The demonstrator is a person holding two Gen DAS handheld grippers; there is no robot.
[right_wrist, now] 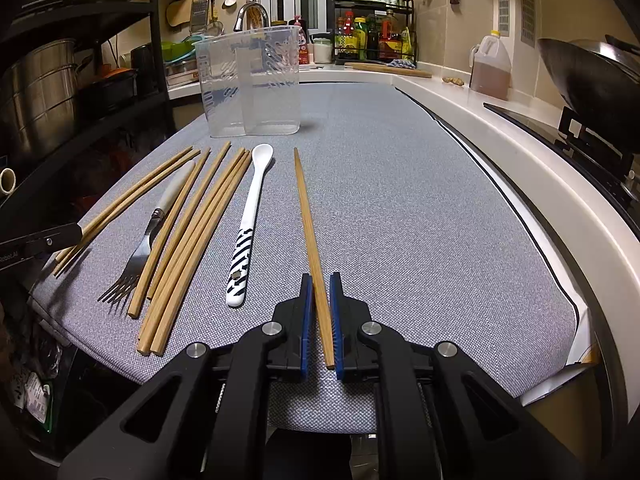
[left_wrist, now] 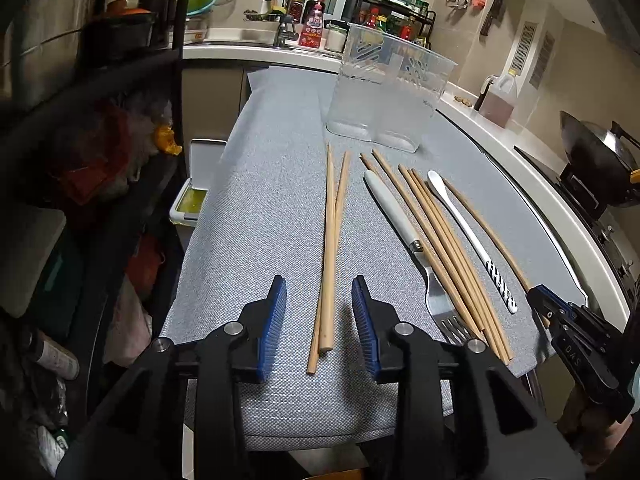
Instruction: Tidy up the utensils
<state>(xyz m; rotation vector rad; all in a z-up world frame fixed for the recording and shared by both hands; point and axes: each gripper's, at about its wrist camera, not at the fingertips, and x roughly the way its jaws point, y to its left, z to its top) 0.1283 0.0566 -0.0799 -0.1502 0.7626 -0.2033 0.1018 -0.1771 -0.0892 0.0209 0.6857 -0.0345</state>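
Note:
A clear plastic utensil holder (left_wrist: 386, 88) stands at the far end of the grey mat (left_wrist: 260, 208); it also shows in the right wrist view (right_wrist: 252, 80). My left gripper (left_wrist: 319, 294) is open, its jaws on either side of two pale chopsticks (left_wrist: 330, 248). A fork (left_wrist: 416, 248), several brown chopsticks (left_wrist: 444, 252) and a white spoon (left_wrist: 468, 236) lie to its right. My right gripper (right_wrist: 321, 292) has its pads nearly closed around a single brown chopstick (right_wrist: 310, 224) that lies on the mat (right_wrist: 400, 208). The spoon (right_wrist: 250, 220), fork (right_wrist: 156, 228) and chopsticks (right_wrist: 192, 232) lie to its left.
A black shelf rack (left_wrist: 100, 120) with pots stands to the left. The white counter (right_wrist: 500, 128) curves along the right with an oil jug (right_wrist: 490, 66), a wok (right_wrist: 592, 76) and a stove. A sink and spice rack (right_wrist: 374, 36) are at the back.

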